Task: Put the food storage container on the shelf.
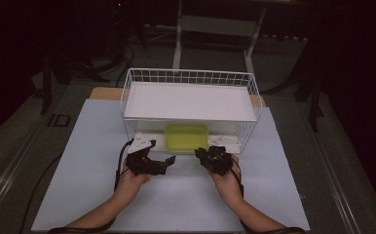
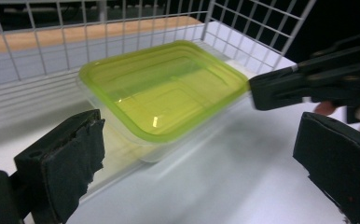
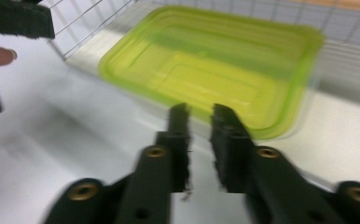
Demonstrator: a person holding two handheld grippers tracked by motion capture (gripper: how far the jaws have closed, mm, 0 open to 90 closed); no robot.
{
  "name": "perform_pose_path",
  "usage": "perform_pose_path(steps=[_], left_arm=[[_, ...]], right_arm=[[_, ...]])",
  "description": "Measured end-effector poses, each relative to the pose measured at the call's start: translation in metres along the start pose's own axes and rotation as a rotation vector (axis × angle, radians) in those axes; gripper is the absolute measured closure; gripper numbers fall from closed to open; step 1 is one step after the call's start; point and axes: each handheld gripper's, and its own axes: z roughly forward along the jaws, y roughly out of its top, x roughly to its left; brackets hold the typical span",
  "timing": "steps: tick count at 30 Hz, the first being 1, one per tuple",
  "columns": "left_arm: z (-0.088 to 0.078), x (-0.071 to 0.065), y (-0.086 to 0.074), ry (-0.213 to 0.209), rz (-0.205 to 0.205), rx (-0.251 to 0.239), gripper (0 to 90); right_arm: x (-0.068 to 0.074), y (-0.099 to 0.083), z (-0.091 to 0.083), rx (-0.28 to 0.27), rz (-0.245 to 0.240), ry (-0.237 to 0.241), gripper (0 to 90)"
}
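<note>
In the high view, a white wire basket (image 1: 191, 78) is standing on the table (image 1: 79, 165) with a white shelf board (image 1: 188, 100) across it. Under the board, at the basket's open front, a clear container with a yellow-green lid (image 1: 186, 137) is sitting. The left gripper (image 1: 160, 161) and the right gripper (image 1: 206, 157) are hovering just in front of it, one to each side.

In the left gripper view, the left gripper's jaws are standing wide apart with nothing between them, and the container (image 2: 162, 95) is lying ahead, the right gripper (image 2: 262, 93) reaching its corner.

In the right gripper view, which is blurred, the right gripper (image 3: 200, 122) is showing its jaws nearly together, a narrow empty gap between them, just before the container's (image 3: 215, 65) near edge.
</note>
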Motion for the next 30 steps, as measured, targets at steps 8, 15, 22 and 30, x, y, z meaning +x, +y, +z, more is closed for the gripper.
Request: perform_pose_path(steps=[8,15,22,30], left_arm=[[-0.021,-0.007,-0.009,-0.071,0.032,0.005,1.7],[-0.028,-0.005,-0.021,-0.049,0.055,-0.028,1.7],[-0.029,-0.004,-0.022,-0.044,0.056,-0.057,1.7],[-0.030,-0.001,-0.023,-0.046,0.042,-0.059,1.7]], right_arm=[[0.017,-0.008,0.013,0.054,-0.057,0.030,90.0],[0.020,-0.009,0.030,0.075,-0.070,0.020,89.9],[0.014,-0.004,0.045,0.077,-0.054,-0.006,89.9],[0.005,0.005,0.060,0.063,-0.014,-0.025,89.8]])
